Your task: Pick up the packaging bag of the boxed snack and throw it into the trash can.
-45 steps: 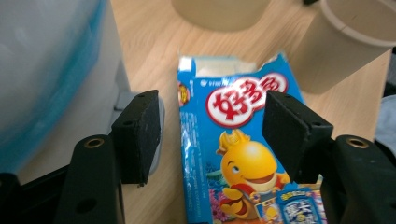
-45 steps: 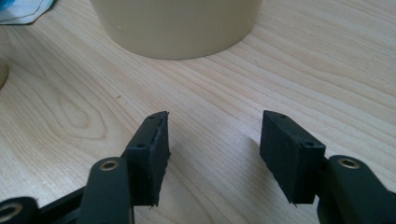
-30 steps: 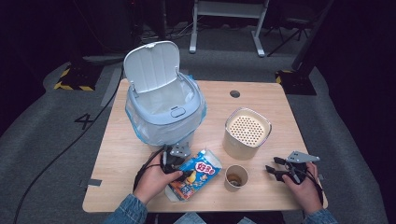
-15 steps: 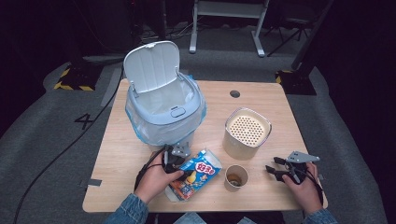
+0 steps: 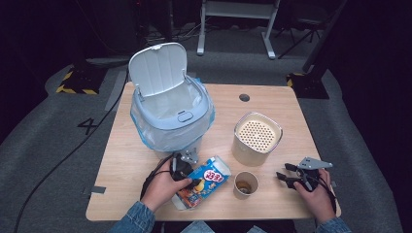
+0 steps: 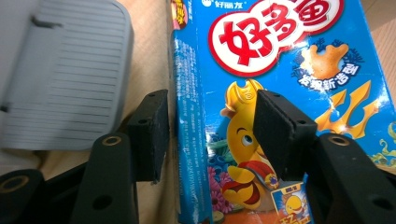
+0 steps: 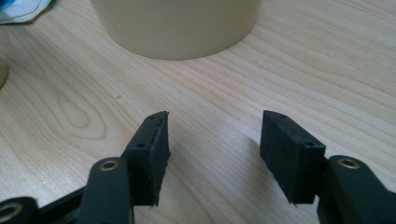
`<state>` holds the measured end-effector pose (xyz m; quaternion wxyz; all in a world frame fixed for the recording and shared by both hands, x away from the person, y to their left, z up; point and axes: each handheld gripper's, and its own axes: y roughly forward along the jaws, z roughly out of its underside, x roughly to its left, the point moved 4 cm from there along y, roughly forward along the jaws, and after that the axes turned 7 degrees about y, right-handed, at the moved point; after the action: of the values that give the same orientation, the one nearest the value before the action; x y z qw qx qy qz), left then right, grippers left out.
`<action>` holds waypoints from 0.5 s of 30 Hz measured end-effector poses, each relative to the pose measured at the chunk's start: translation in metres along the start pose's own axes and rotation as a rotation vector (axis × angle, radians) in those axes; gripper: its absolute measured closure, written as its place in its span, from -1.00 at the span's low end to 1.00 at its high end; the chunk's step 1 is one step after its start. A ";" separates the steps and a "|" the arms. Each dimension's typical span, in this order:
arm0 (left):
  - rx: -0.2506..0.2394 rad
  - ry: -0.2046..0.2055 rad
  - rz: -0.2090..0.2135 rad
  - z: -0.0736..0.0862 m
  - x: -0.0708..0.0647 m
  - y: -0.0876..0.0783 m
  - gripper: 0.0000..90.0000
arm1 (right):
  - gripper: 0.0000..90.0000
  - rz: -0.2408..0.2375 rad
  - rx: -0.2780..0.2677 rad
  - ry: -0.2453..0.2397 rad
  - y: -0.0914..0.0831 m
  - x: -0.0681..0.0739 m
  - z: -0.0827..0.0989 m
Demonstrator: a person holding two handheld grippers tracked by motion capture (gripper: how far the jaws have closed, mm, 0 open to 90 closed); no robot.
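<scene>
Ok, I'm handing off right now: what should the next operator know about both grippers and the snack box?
Left gripper: jaws have just been closing around the blue snack box; a gap shows at one pad, so it is not gripped yet.
Right gripper: open, empty, over the table near the beige canister.
The box lies flat at the front, beside the paper cup. The lined bin behind it has its lid up.
Done: approach. Left: grip, lift, probably bin it.

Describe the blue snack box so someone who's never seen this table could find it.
Start at the lidded bin on the wooden table. Just in front of it, near the table's front edge, lies the snack box, left of a paper cup. It alone is bright blue, printed with a cartoon fish.
</scene>
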<state>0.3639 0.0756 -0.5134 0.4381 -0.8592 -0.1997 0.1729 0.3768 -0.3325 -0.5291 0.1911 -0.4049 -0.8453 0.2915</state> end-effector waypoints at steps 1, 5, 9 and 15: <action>0.000 0.000 0.000 0.000 0.000 0.000 0.06 | -0.05 0.000 0.000 0.000 0.000 0.000 0.000; 0.002 -0.006 -0.027 0.000 0.002 0.000 0.27 | -0.05 0.000 0.000 0.000 0.000 0.000 0.000; -0.016 0.023 -0.073 -0.001 0.007 -0.006 0.78 | -0.05 0.000 0.000 0.000 0.000 0.000 0.000; -0.061 0.015 -0.056 -0.001 0.006 -0.016 0.85 | -0.05 0.000 0.000 0.000 0.000 0.000 0.000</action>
<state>0.3668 0.0863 -0.5000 0.4178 -0.8675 -0.2258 0.1478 0.3768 -0.3325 -0.5291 0.1912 -0.4049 -0.8453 0.2915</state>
